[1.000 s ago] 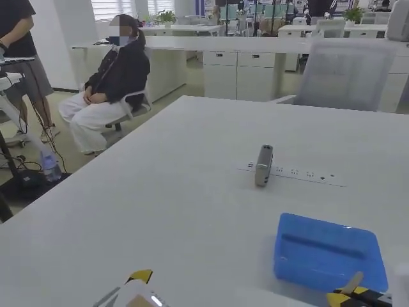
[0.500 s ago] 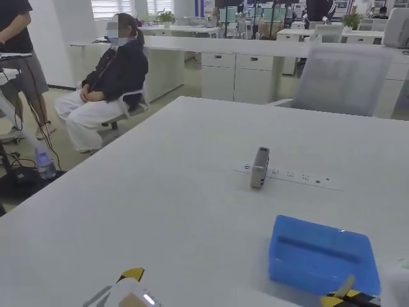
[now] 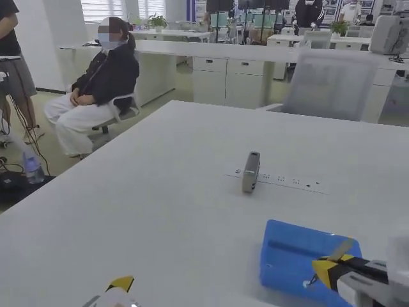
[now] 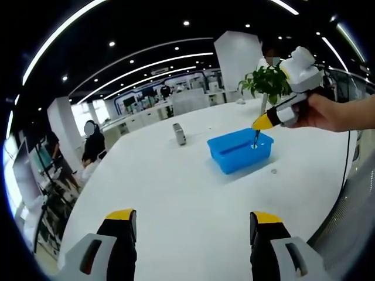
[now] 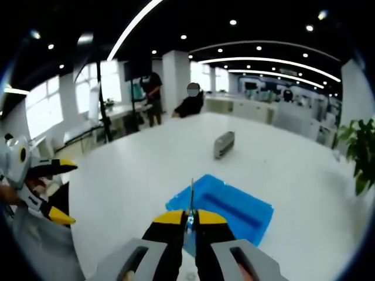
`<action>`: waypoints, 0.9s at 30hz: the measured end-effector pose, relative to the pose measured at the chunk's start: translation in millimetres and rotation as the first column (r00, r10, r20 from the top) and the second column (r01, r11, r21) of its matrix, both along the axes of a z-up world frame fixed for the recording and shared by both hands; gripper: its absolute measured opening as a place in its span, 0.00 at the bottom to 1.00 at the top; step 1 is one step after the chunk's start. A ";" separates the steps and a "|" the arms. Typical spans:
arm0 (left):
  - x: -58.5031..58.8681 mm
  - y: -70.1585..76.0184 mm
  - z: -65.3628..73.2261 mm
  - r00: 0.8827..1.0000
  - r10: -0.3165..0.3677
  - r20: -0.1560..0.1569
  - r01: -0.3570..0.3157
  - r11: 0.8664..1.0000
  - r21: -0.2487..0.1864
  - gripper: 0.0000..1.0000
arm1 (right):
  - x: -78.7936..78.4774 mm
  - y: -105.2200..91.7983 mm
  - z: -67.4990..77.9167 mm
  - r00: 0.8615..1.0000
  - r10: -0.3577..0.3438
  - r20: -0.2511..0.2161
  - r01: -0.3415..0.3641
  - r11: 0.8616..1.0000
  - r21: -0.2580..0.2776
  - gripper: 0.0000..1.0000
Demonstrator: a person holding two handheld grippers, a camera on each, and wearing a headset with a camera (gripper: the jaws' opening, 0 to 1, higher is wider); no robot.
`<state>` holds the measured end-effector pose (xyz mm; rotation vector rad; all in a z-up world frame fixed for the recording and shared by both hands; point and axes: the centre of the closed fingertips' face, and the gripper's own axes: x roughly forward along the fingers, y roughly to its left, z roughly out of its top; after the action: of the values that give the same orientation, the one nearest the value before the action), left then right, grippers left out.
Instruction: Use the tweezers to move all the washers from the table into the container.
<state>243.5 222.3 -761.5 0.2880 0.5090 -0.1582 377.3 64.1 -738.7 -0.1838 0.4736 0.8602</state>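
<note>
The blue container (image 3: 300, 256) stands on the white table (image 3: 160, 204) at the near right. My right gripper (image 3: 327, 271) is shut on thin metal tweezers (image 5: 191, 199), whose tips hang over the container (image 5: 234, 211). In the left gripper view the tweezers (image 4: 256, 138) point down into the container (image 4: 239, 151). I cannot tell whether they hold a washer. One small washer (image 4: 273, 171) lies on the table beside the container's near side. My left gripper (image 4: 192, 225) is open and holds nothing; it sits low at the near left (image 3: 118, 286).
A grey oblong device (image 3: 250, 171) lies on a strip of sockets (image 3: 287, 181) beyond the container. A potted plant (image 4: 266, 82) stands at the table's end. A person sits on a chair (image 3: 96, 89) off the far left, near other desks.
My right gripper has risen from the container's near edge to above it, tweezers pointing in. The head camera has shifted, so the scene sits further left.
</note>
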 end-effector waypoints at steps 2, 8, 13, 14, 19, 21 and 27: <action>0.0 0.1 0.5 1.000 0.001 0.003 -0.001 1.000 0.003 0.81 | 5.6 0.1 7.3 1.000 -0.002 0.015 0.002 1.000 0.013 0.02; -0.4 -0.1 1.0 1.000 0.000 0.006 0.000 1.000 0.001 0.81 | 24.8 1.6 8.9 0.999 -0.018 0.036 0.017 1.000 0.018 0.02; -0.2 -1.0 0.6 1.000 -0.006 0.005 0.006 1.000 0.013 0.81 | 37.3 -6.4 -17.7 0.999 -0.044 0.009 0.044 0.998 -0.038 0.02; -0.1 -1.0 0.1 1.000 -0.007 0.003 0.006 1.000 0.015 0.81 | 39.5 -10.0 -22.8 0.999 -0.048 -0.001 0.048 0.998 -0.042 0.02; 0.3 -0.7 -1.1 1.000 -0.005 -0.002 0.005 1.000 0.002 0.81 | 44.2 -16.5 -46.9 0.996 -0.069 -0.048 0.066 0.996 -0.062 0.02; 0.3 -0.1 -1.6 1.000 -0.003 -0.005 0.003 1.000 -0.001 0.81 | 46.3 -17.5 -52.8 0.995 -0.078 -0.055 0.075 0.995 -0.064 0.03; 0.5 0.1 -1.8 1.000 0.002 -0.008 -0.002 1.000 -0.016 0.81 | 47.8 -11.8 -67.8 0.995 -0.074 -0.072 0.068 0.994 -0.088 0.03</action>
<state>244.0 222.4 -763.3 0.2710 0.5154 -0.1619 425.1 52.3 -806.5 -0.2121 0.5850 0.7795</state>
